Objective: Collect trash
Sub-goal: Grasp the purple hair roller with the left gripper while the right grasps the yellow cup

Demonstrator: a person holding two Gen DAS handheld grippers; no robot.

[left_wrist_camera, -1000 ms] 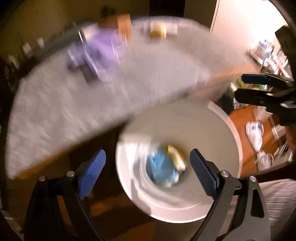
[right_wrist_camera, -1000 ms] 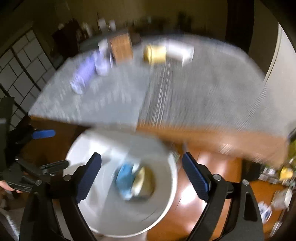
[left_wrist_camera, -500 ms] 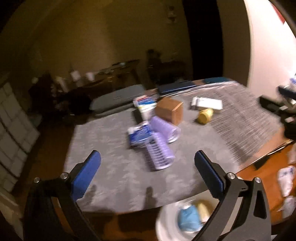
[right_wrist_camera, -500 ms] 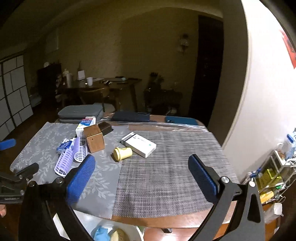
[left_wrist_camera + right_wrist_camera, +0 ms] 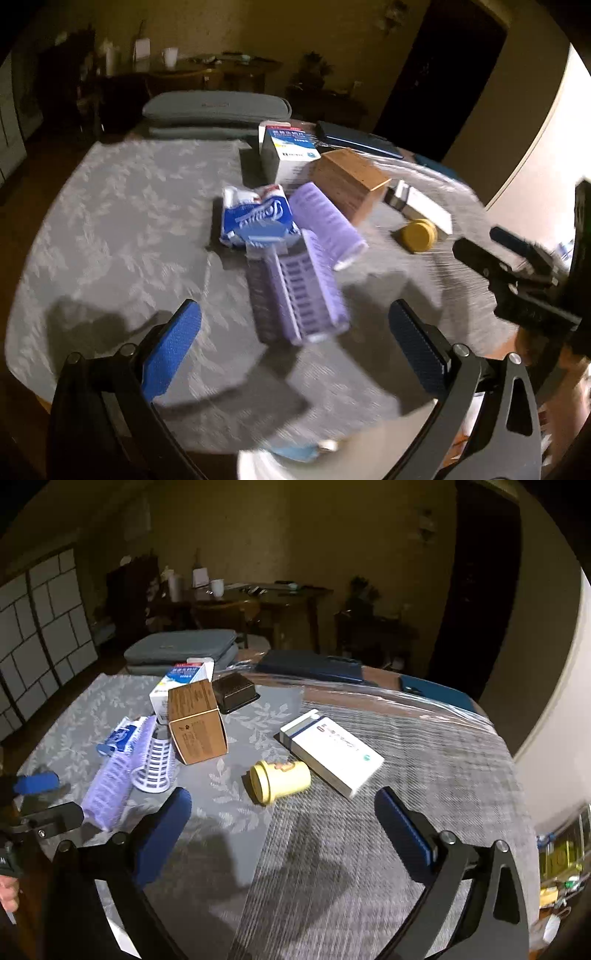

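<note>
Trash lies on a grey table. In the left wrist view, two purple hair rollers (image 5: 295, 291) and a blue-white tissue pack (image 5: 255, 218) lie just ahead of my open, empty left gripper (image 5: 295, 343). In the right wrist view, a yellow lidded bottle (image 5: 280, 781) lies on its side just ahead of my open, empty right gripper (image 5: 282, 830), with a white flat box (image 5: 330, 751) beside it. The brown carton (image 5: 195, 722) and the rollers (image 5: 110, 782) lie to the left. The white bin's rim (image 5: 295, 469) shows below the table edge.
A white-blue medicine box (image 5: 290, 155), a black tray (image 5: 234, 696), grey cases (image 5: 181, 650) and blue folders (image 5: 310, 666) sit at the table's far side. A woven placemat (image 5: 406, 812) covers the right half. The right gripper shows at the right edge of the left wrist view (image 5: 517, 273).
Both grippers swung up from over the white bin to face the tabletop, then moved closer to the items. Both stayed open and empty.
</note>
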